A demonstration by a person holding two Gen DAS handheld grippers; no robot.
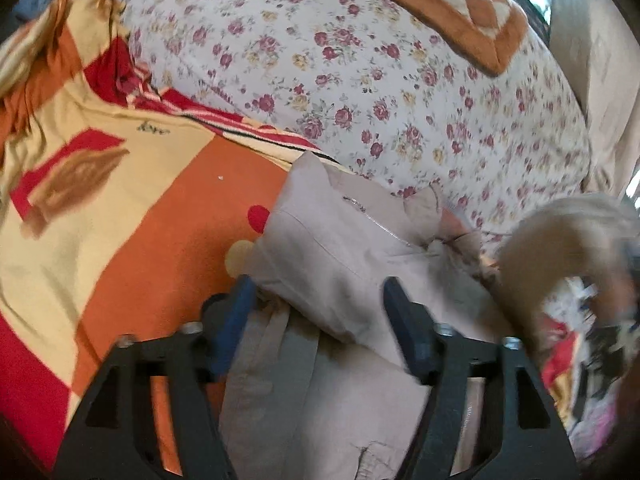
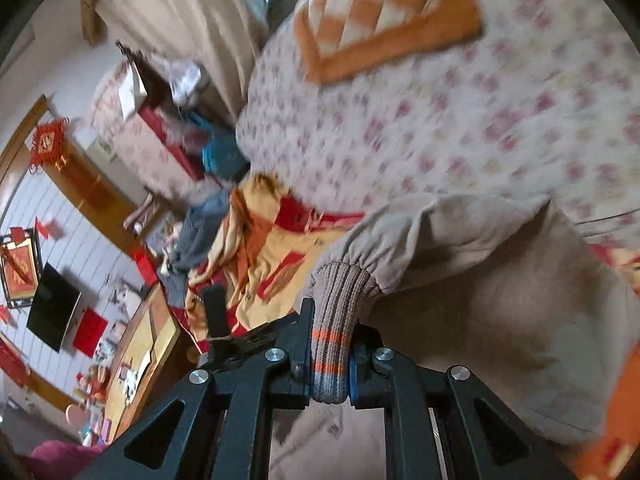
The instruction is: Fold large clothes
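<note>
A beige zip jacket lies on an orange, yellow and red blanket on the bed. My left gripper hovers over the jacket's near part, its fingers spread wide apart with cloth below them and nothing pinched. In the right wrist view my right gripper is shut on the jacket's ribbed knit cuff, grey-brown with orange stripes. The beige sleeve rises from the cuff and drapes to the right. That lifted sleeve shows as a blurred beige arc at the right of the left wrist view.
A floral quilt covers the bed behind the jacket, with an orange-and-cream checked cushion on top. The right wrist view shows a cluttered room to the left: a wooden table, a dark screen, red decorations and a curtain.
</note>
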